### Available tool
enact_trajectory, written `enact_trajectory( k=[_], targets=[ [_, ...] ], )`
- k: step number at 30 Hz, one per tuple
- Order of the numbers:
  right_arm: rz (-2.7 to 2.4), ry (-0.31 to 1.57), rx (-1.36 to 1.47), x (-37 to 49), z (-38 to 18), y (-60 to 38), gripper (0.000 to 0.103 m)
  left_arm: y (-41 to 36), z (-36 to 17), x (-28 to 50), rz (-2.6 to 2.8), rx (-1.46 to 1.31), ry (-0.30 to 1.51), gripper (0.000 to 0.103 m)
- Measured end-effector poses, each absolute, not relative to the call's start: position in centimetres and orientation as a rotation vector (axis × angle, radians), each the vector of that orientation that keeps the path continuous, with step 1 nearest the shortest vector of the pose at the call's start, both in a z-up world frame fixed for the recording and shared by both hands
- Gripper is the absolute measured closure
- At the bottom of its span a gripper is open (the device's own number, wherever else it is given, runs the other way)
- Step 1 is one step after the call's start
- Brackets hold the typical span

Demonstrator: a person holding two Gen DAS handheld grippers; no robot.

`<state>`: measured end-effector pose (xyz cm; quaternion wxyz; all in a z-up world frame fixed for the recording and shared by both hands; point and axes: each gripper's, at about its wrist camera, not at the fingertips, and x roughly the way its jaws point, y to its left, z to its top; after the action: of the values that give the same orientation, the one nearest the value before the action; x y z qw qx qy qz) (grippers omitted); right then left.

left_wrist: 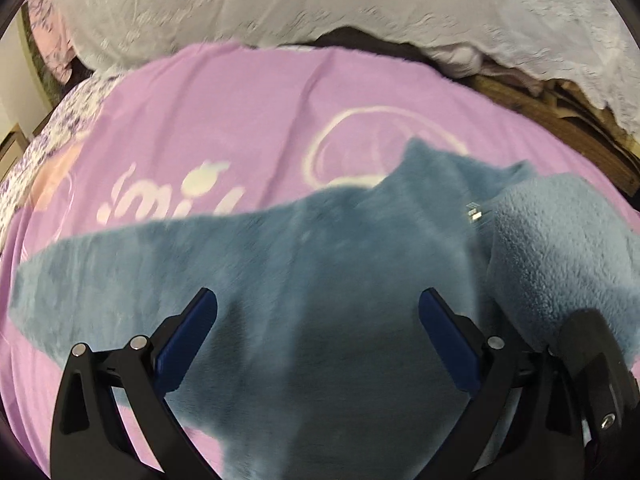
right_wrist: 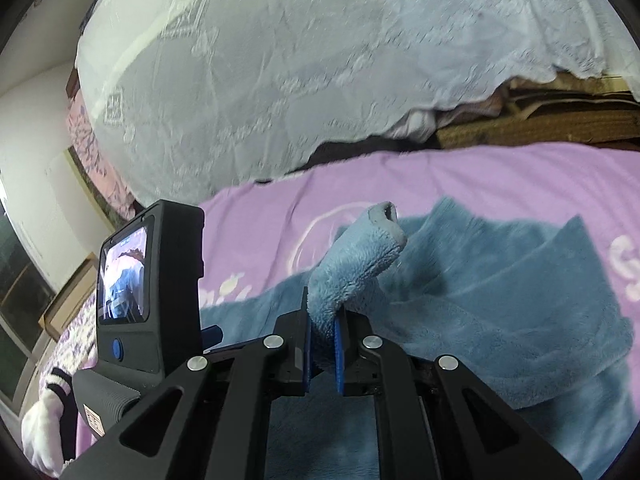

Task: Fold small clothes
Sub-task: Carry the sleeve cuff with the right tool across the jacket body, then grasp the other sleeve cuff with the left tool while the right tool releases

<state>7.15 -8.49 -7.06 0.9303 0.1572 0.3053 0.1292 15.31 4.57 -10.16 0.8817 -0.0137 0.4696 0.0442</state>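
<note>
A fluffy blue garment (left_wrist: 320,264) lies spread on a purple blanket (left_wrist: 224,112) on the bed. My left gripper (left_wrist: 318,300) is open and empty, its blue pads hovering just above the garment's middle. My right gripper (right_wrist: 323,320) is shut on a sleeve of the blue garment (right_wrist: 356,256); the cuff sticks up and forward past the pads. That lifted sleeve also shows at the right of the left wrist view (left_wrist: 560,248). The rest of the garment (right_wrist: 500,288) lies rumpled beyond and to the right of the right gripper.
A white lace cover (left_wrist: 320,4) drapes over piled things at the back of the bed (right_wrist: 280,60). A brown mat edge (left_wrist: 580,132) lies at the far right. The left gripper's body with its screen (right_wrist: 132,280) stands close on the left in the right wrist view.
</note>
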Motion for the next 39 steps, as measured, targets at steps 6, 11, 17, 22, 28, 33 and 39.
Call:
enact_trajectory(
  k=[6, 11, 17, 22, 28, 33, 39],
  targets=[
    [0.301, 0.694, 0.31, 7.5, -8.6, -7.2, 0.067, 7.5, -12.0, 15.0, 0.171, -0.042, 0.994, 0.004],
    [0.334, 0.684, 0.293, 6.0, -8.3, -8.1, 0.052, 10.1, -11.5, 13.9, 0.14, -0.156, 0.987, 0.004],
    [0.285, 0.606, 0.266, 4.0, -5.8, -12.3, 0.053, 10.0, -8.3, 10.7, 0.042, -0.211, 0.897, 0.004],
    [0.184, 0.583, 0.279, 3.8, -4.8, -17.9, 0.055, 8.2, -8.7, 10.6, -0.215, -0.308, 0.975, 0.004],
    [0.137, 0.561, 0.434, 4.0, -5.4, -24.3, 0.055, 5.9, -10.9, 11.9, -0.359, -0.376, 1.093, 0.043],
    [0.091, 0.543, 0.433, 4.4, -5.4, -26.8, 0.062, 6.3, -12.2, 12.8, -0.326, -0.404, 1.111, 0.088],
    [0.026, 0.607, 0.444, 7.2, -5.6, -30.1, 0.078, 8.2, -9.3, 12.2, -0.263, -0.374, 0.973, 0.09]
  ],
)
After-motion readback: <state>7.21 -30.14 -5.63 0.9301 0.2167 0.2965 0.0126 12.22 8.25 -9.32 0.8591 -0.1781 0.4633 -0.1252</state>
